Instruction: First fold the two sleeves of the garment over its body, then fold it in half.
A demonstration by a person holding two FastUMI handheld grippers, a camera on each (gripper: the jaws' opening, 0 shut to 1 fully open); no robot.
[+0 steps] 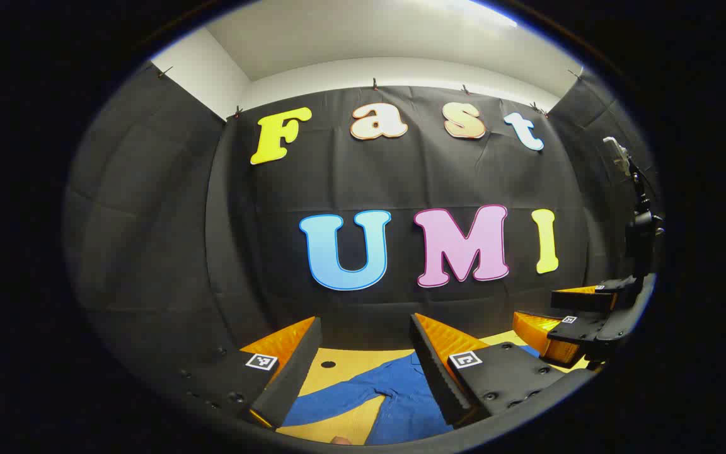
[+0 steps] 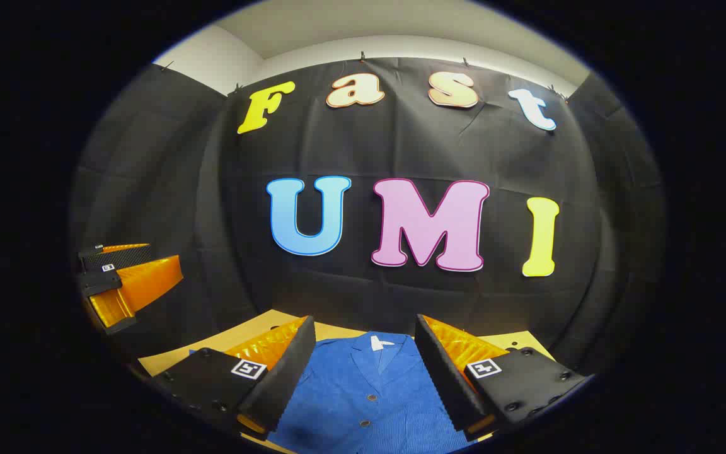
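Observation:
A blue button-front garment (image 2: 369,391) lies flat on the yellow table (image 2: 256,323), collar (image 2: 379,347) toward the far wall. In the left gripper view the garment (image 1: 404,403) has one sleeve (image 1: 331,400) stretched out to the left. My left gripper (image 1: 365,328) hangs open above that sleeve and shoulder, holding nothing. My right gripper (image 2: 365,325) is open above the garment's chest, also holding nothing. The right gripper (image 1: 552,309) appears at the right of the left gripper view, jaws apart. At the left edge of the right gripper view sits the left gripper (image 2: 164,257).
Black cloth walls close the booth on three sides right behind the table (image 1: 344,369). A small dark hole (image 1: 328,364) marks the tabletop near the sleeve. A dark stand with a device (image 1: 637,214) rises at the right wall.

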